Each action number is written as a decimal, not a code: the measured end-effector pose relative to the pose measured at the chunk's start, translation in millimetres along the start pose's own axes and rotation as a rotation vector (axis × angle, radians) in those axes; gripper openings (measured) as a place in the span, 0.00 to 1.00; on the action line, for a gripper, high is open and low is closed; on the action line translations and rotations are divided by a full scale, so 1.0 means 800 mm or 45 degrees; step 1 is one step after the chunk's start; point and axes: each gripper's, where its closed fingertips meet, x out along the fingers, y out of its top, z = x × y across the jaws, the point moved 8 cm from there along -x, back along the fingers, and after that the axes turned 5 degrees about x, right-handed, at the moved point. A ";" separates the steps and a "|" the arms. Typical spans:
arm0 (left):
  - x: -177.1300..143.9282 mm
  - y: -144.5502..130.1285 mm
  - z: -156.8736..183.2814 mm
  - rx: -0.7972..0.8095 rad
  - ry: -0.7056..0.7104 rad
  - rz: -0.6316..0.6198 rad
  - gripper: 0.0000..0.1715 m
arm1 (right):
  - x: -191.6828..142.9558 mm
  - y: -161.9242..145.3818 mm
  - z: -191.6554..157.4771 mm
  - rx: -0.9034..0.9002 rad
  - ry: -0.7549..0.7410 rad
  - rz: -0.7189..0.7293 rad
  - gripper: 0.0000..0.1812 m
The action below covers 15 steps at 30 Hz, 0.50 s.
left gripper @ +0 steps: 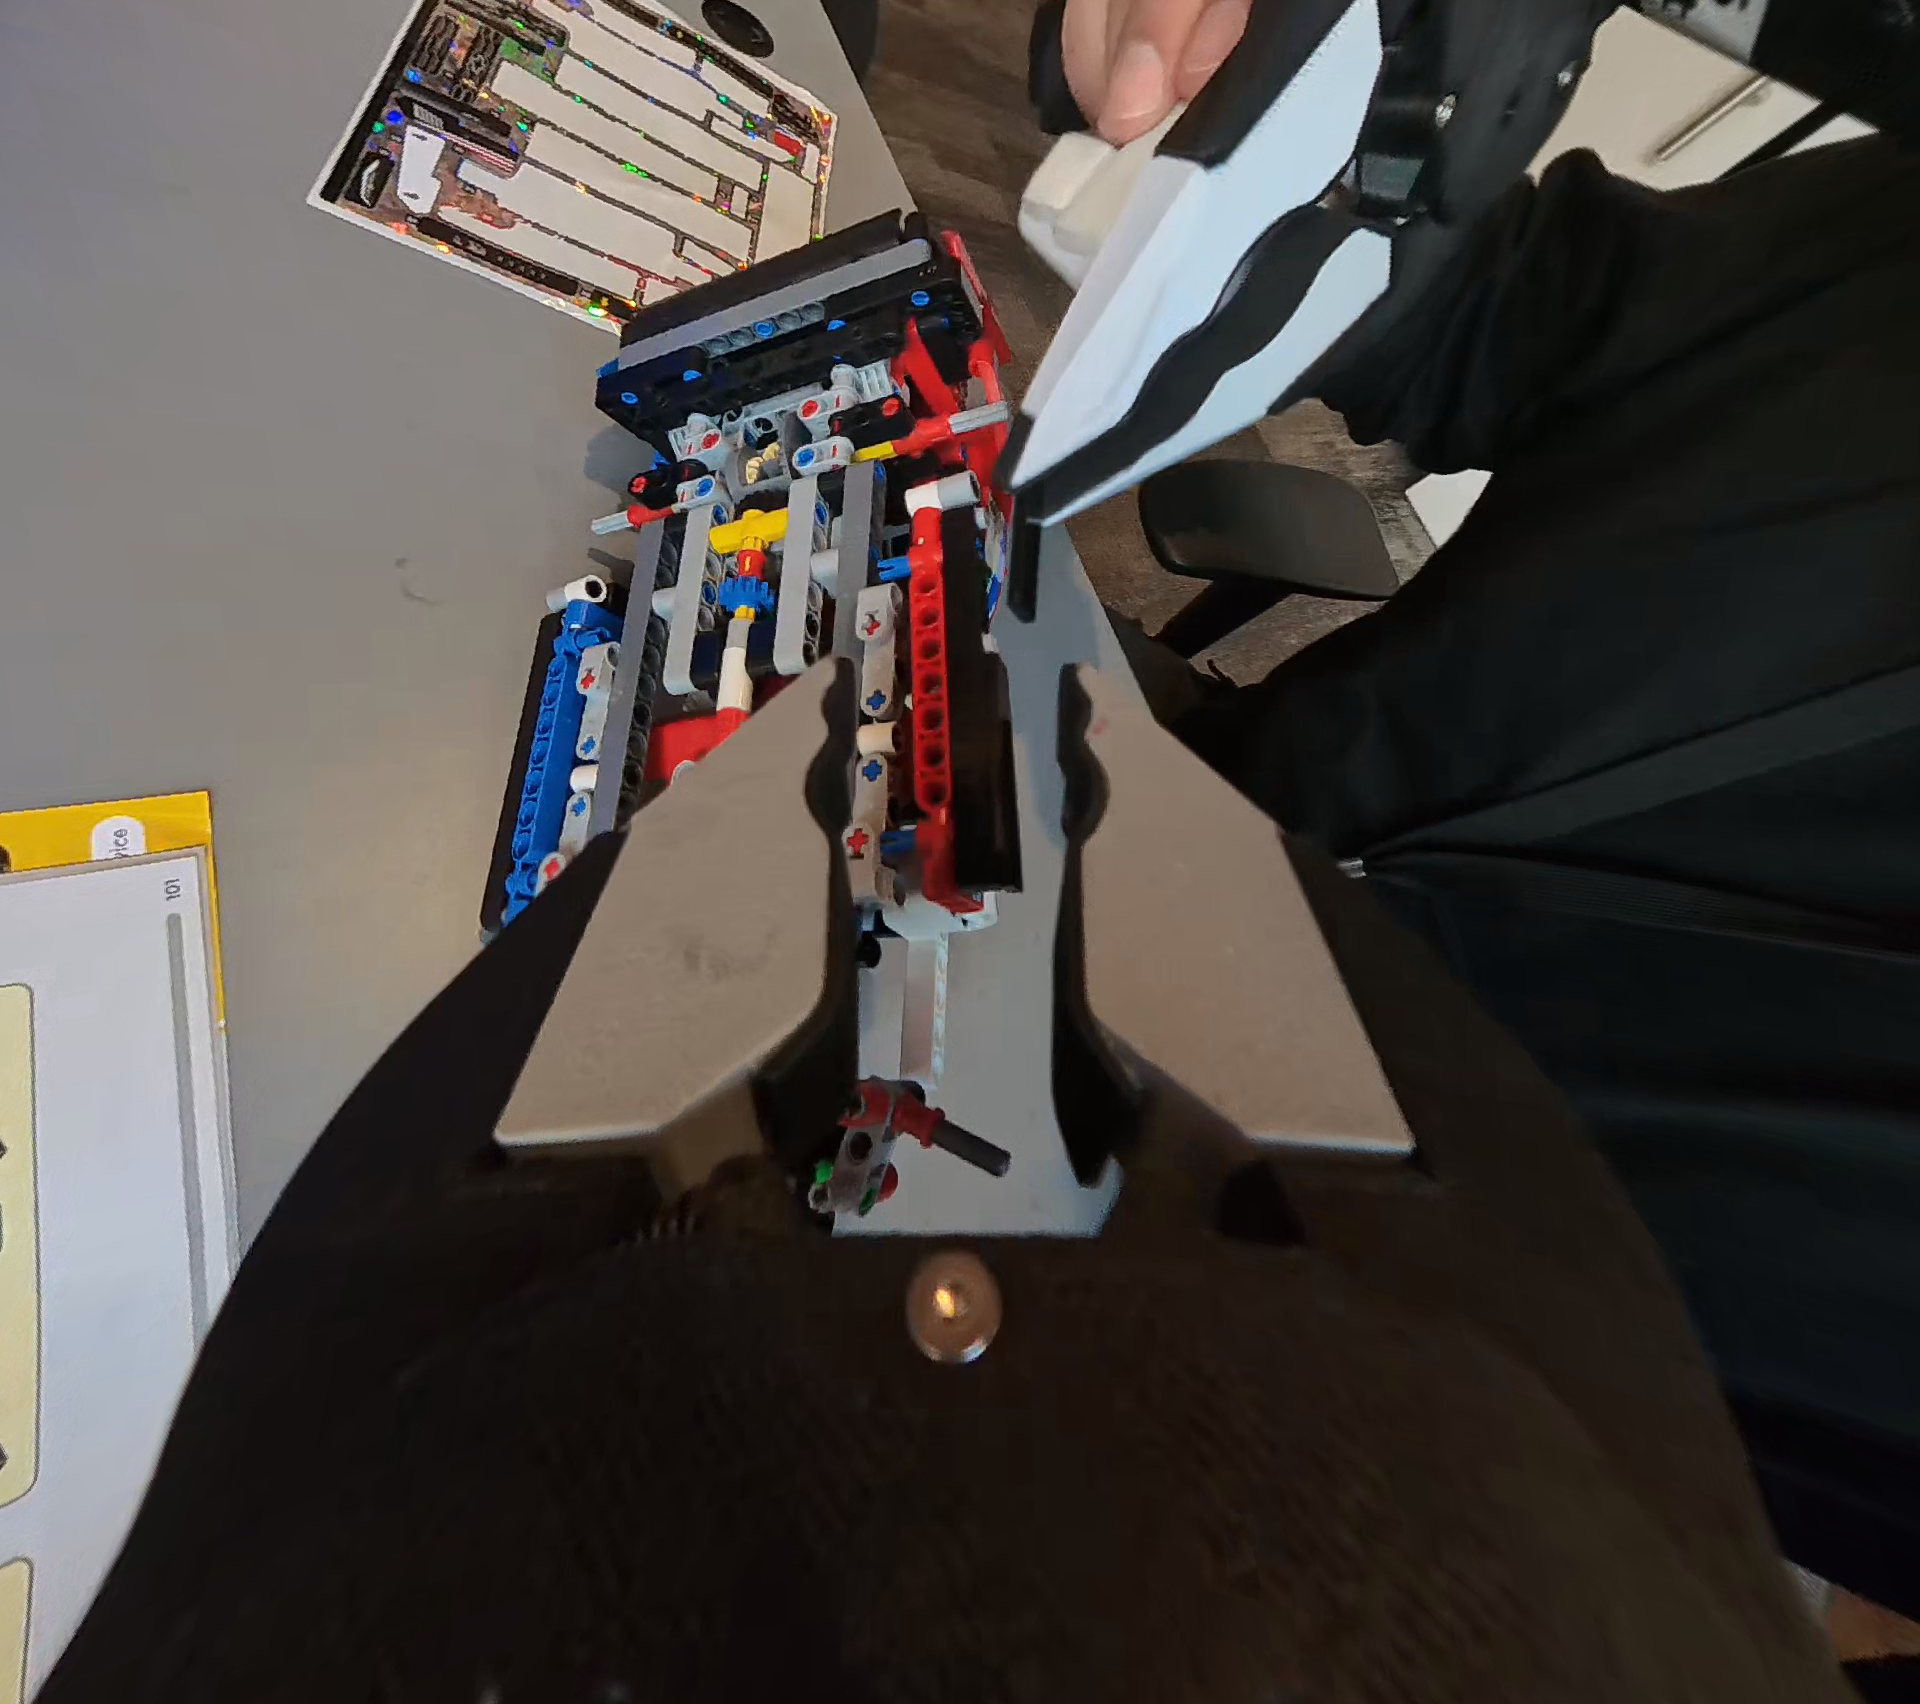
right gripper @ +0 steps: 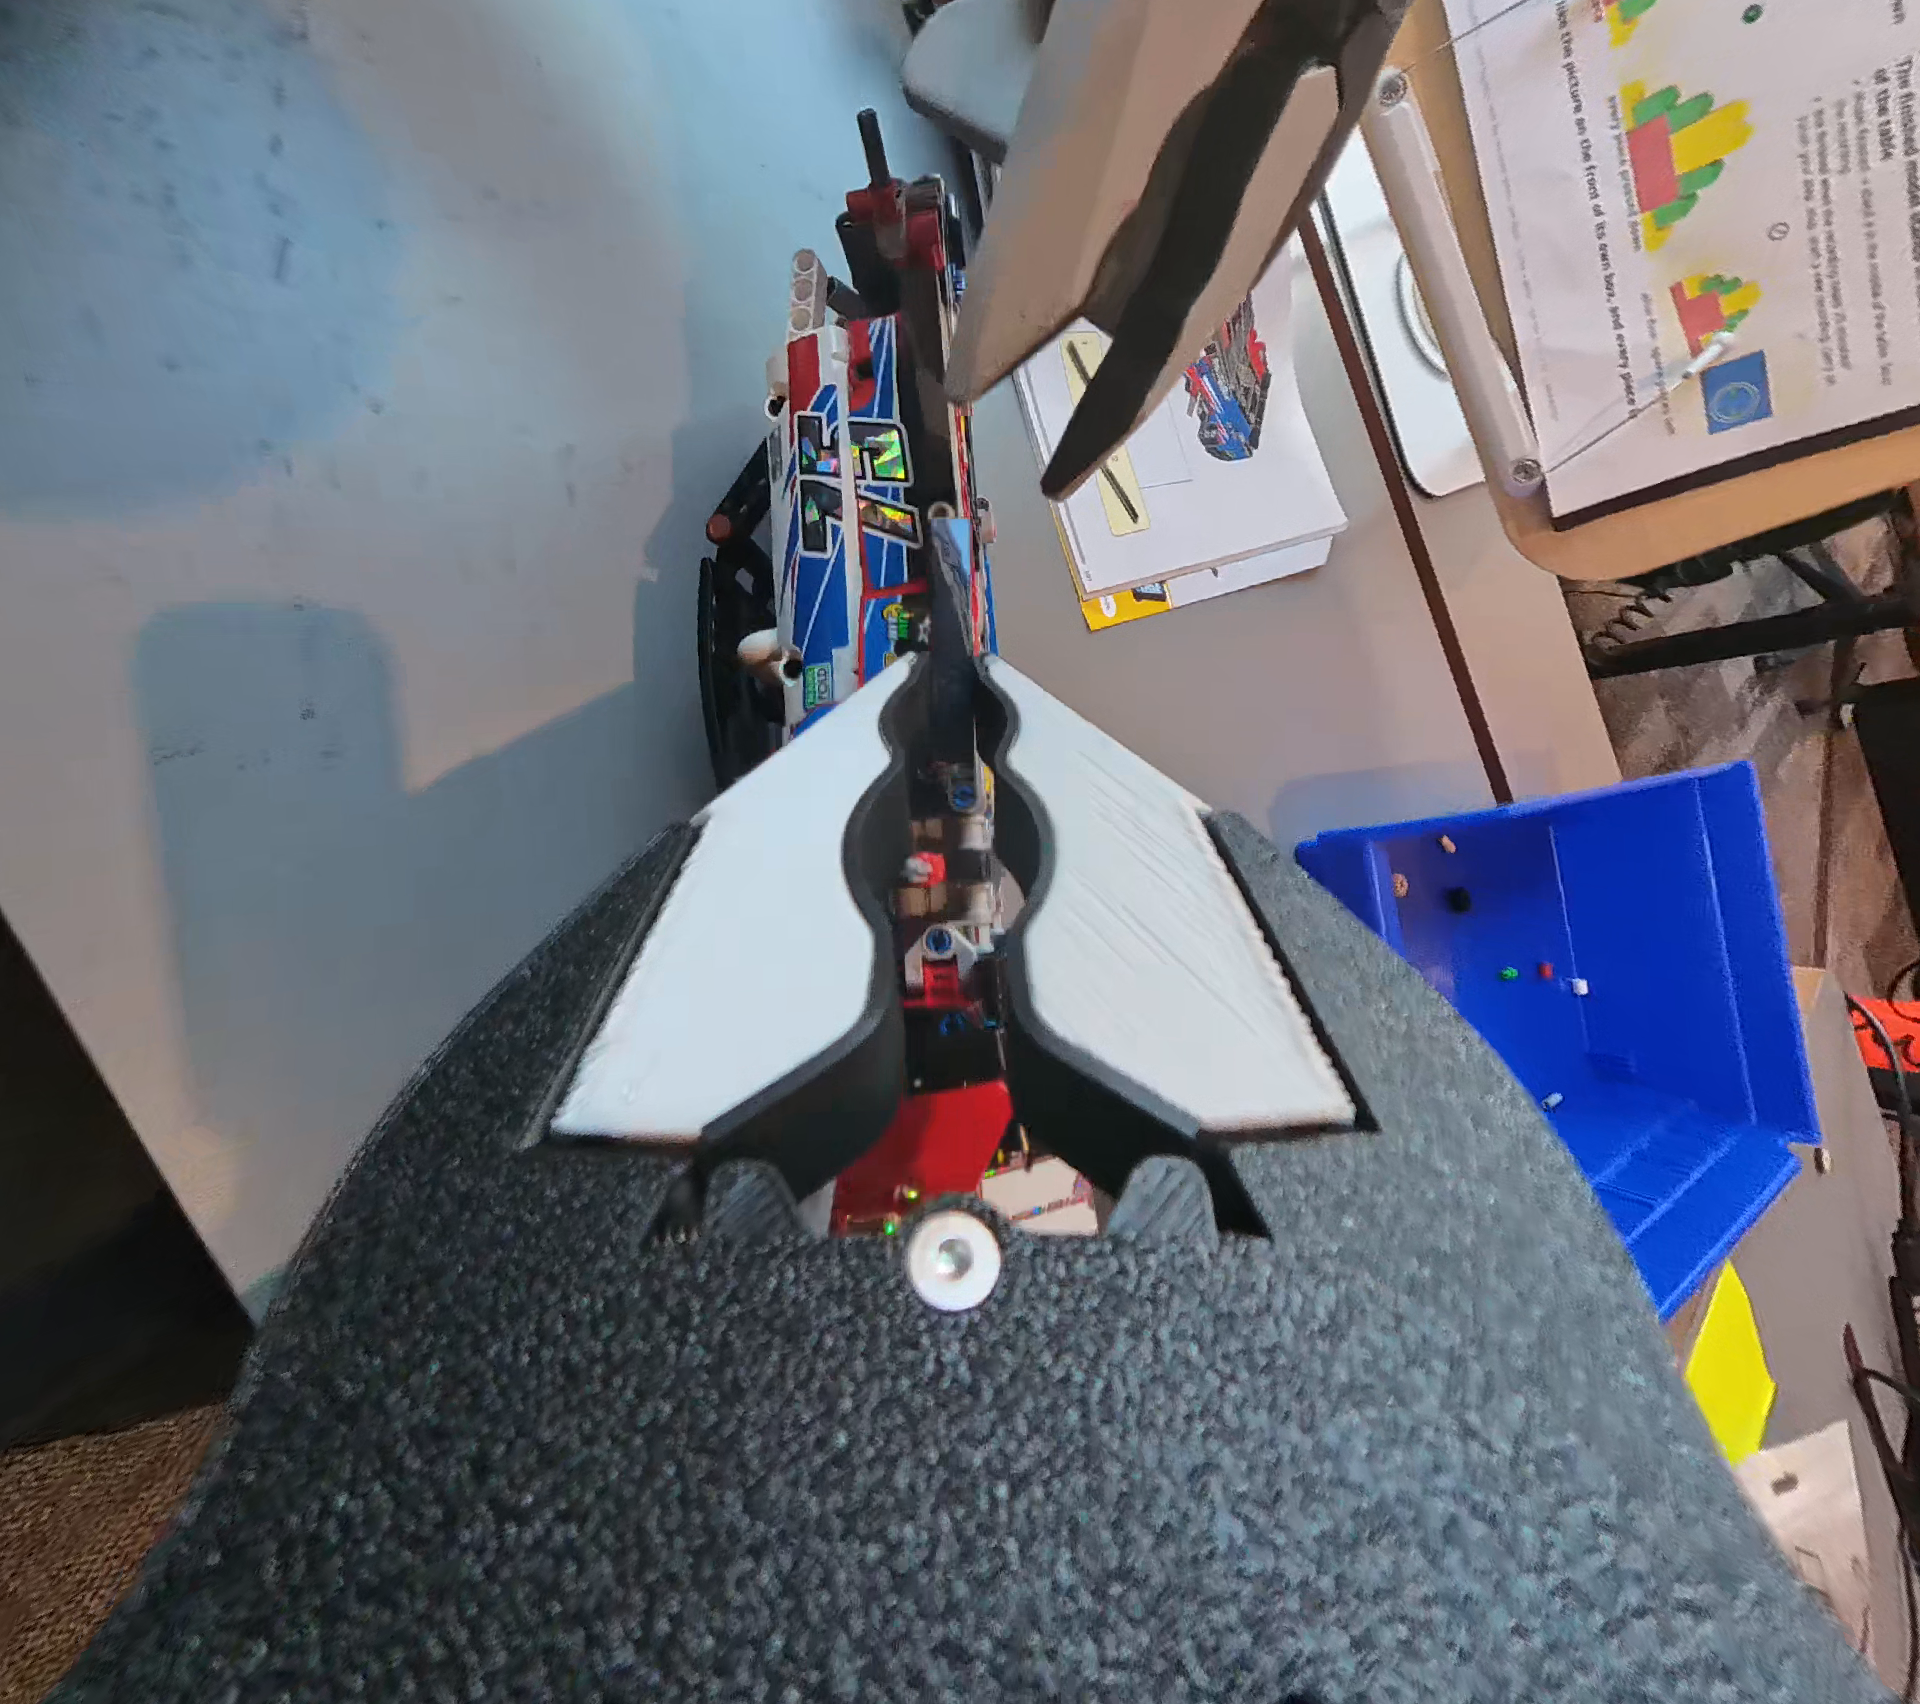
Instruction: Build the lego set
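The lego model (left gripper: 790,511), a long vehicle frame of red, blue, black and grey beams, lies on the grey table (left gripper: 260,459). My left gripper (left gripper: 956,678) is open; its grey fingers straddle the model's red and black side from above. My right gripper (right gripper: 951,667) is shut on a thin black panel (right gripper: 951,594) at the model's side. The model (right gripper: 842,491) shows a blue, white and red stickered panel in the right wrist view. The right gripper (left gripper: 1023,480) also shows in the left wrist view, and the left gripper (right gripper: 1013,439) in the right wrist view.
A sticker sheet (left gripper: 582,116) lies behind the model. An instruction booklet (left gripper: 104,1083) lies at the left, and also shows in the right wrist view (right gripper: 1195,491). A blue bin (right gripper: 1558,979) holding a few small parts stands off the table's edge. A person in black (left gripper: 1558,719) sits close.
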 end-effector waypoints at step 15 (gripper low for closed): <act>0.022 0.004 -0.001 0.008 -0.073 -0.123 0.13 | 0.014 0.004 -0.001 -0.079 -0.013 -0.043 0.04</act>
